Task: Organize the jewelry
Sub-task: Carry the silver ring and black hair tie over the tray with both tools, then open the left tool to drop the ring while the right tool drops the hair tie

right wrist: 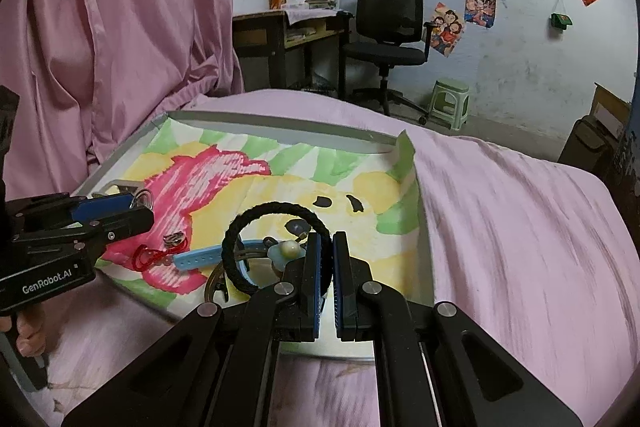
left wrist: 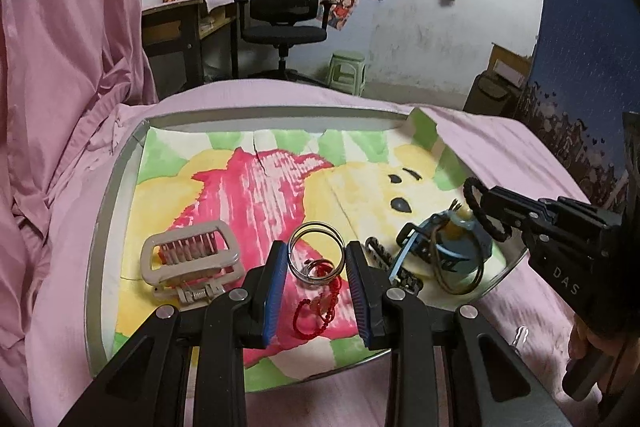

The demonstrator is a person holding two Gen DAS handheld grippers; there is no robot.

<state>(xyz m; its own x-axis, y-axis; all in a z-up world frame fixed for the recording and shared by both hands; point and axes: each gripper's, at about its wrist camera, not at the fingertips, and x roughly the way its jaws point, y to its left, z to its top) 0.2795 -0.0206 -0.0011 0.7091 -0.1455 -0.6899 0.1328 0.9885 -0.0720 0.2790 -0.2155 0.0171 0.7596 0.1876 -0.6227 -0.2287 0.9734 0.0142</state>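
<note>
Sorting has barely begun: the right gripper (right wrist: 326, 269) pinches a black braided hair tie (right wrist: 276, 247); the left gripper (left wrist: 317, 291), open, straddles metal rings (left wrist: 316, 251) on the tray (left wrist: 116, 187).

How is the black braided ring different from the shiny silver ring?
The black braided ring is dark, thick and rope-like; the shiny silver wire ring is thin, smooth metal. The black one is pinched upright in the right gripper, lifted above the tray; the silver one lies flat on the painted paper, between the open fingers of the left gripper, with a red cord charm by it. Both are round, bracelet-like loops.
</note>
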